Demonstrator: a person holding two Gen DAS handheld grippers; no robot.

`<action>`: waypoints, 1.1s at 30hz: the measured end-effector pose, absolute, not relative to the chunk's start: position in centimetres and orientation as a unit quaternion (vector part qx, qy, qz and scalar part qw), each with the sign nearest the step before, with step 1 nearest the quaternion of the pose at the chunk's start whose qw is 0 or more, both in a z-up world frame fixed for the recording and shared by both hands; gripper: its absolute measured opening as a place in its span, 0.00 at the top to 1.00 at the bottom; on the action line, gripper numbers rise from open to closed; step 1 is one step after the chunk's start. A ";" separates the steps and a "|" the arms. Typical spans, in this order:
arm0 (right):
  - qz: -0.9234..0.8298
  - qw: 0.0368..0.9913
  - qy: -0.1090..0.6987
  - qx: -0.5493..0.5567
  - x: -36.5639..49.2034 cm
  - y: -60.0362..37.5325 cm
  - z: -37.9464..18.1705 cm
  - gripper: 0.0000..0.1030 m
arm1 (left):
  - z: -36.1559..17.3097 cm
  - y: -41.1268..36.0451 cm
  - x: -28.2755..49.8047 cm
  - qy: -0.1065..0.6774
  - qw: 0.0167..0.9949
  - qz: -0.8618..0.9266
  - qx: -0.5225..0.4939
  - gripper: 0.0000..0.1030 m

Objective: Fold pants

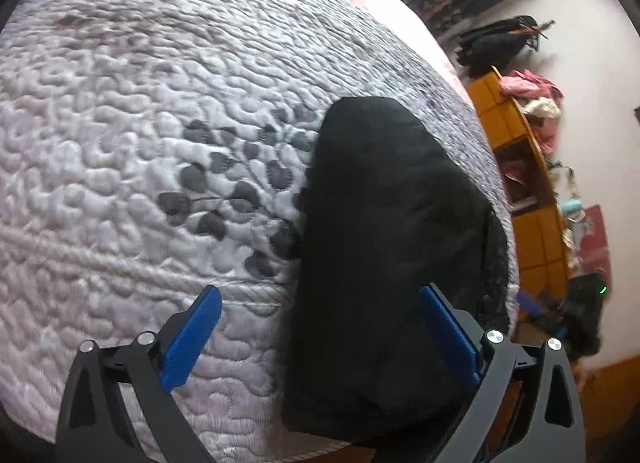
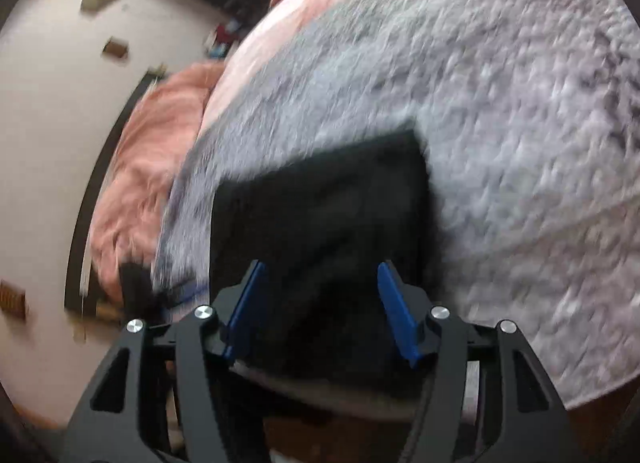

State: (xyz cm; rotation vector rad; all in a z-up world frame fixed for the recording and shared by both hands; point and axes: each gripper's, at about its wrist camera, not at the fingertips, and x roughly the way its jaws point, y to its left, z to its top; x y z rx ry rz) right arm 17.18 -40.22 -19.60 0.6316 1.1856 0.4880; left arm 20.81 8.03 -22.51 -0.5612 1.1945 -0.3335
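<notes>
The folded black pants [image 1: 384, 231] lie on the bed's grey quilt [image 1: 140, 123], near its edge. The left tool [image 1: 320, 299] stands wide apart, pants under its right finger. The right tool [image 2: 320, 275] straddles the pants [image 2: 320, 215], apart, gripping nothing.

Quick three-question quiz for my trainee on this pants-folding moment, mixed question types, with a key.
1. True or false: the black fabric pants lie spread out flat at full length on the grey quilted bedspread.
2. Multiple choice: the left claw is A) shut on the pants, B) open with nothing pinched, C) out of view.
3. Fill in: in the right wrist view, the right claw hangs over the pants with its blue fingers standing ____.

Key: 1 false, they form a compact folded bundle near the bedspread's edge. 2 B. 3 apart, gripping nothing.
</notes>
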 end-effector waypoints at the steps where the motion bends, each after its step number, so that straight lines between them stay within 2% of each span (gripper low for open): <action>1: 0.217 0.751 0.559 0.276 16.6 -39.8 -20.9 0.47 | -22.6 7.9 21.1 0.555 0.774 -0.161 -0.258 0.04; 3: 0.204 0.742 0.570 0.289 16.2 -40.2 -23.0 0.58 | -22.9 7.5 21.5 0.559 0.769 -0.177 -0.256 0.04; 4: 0.197 0.733 0.572 0.310 16.3 -40.9 -23.8 0.60 | -23.1 7.3 21.8 0.563 0.762 -0.187 -0.259 0.04; 5: 0.198 0.728 0.568 0.328 16.3 -41.5 -23.8 0.57 | -23.3 7.3 22.0 0.566 0.756 -0.197 -0.263 0.04; 7: 0.197 0.734 0.550 0.346 16.2 -43.0 -22.8 0.19 | -23.2 7.5 22.5 0.563 0.751 -0.216 -0.267 0.04; 9: 0.189 0.740 0.543 0.349 16.5 -44.3 -22.2 0.11 | -23.1 7.9 23.3 0.560 0.748 -0.231 -0.273 0.04; 14: 0.209 0.689 0.563 0.406 18.2 -46.4 -25.4 0.10 | -24.9 8.6 26.5 0.585 0.710 -0.259 -0.294 0.04; 22: 0.240 0.645 0.587 0.427 21.3 -43.9 -29.7 0.08 | -27.8 6.8 28.3 0.630 0.630 -0.318 -0.325 0.04; 28: 0.286 0.624 0.602 0.408 22.2 -40.5 -30.6 0.05 | -29.5 5.0 28.4 0.634 0.604 -0.350 -0.333 0.04; 33: 0.292 0.625 0.587 0.424 22.0 -41.0 -30.5 0.07 | -29.4 4.1 28.5 0.631 0.616 -0.343 -0.324 0.03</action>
